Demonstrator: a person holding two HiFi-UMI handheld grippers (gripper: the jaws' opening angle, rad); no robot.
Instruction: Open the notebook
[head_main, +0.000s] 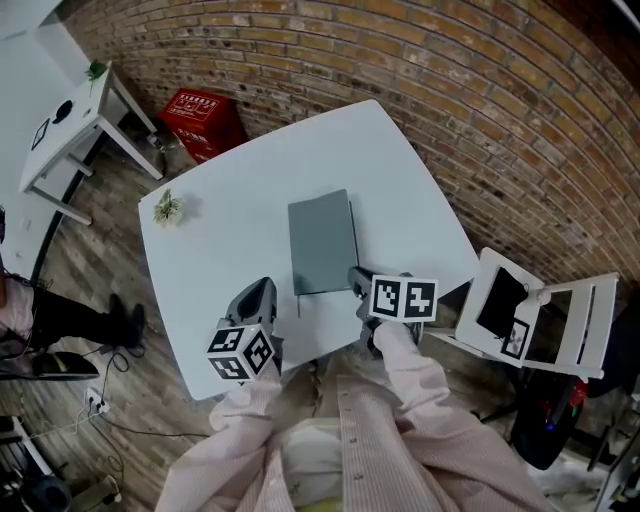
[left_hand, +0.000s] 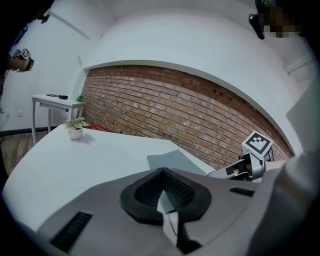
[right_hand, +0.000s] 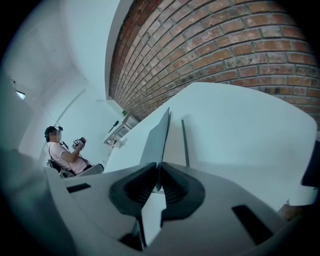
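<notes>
A grey notebook (head_main: 322, 243) lies in the middle of the white table (head_main: 230, 230). My right gripper (head_main: 358, 285) is at the notebook's near right corner. In the right gripper view the jaws (right_hand: 157, 167) are shut on the edge of the grey cover (right_hand: 156, 140), which rises thin and edge-on above the table. My left gripper (head_main: 262, 292) hovers over the table to the left of the notebook, near the front edge. Its jaws (left_hand: 161, 175) are shut with nothing between them. From there the notebook (left_hand: 172, 160) and my right gripper (left_hand: 240, 167) show ahead on the right.
A small potted plant (head_main: 167, 208) stands at the table's far left. A thin dark strip (head_main: 298, 298) lies by the notebook's near left corner. Around the table are a red crate (head_main: 205, 122), a white side table (head_main: 70, 120), a white folding frame (head_main: 540, 320) and a seated person (right_hand: 62, 152).
</notes>
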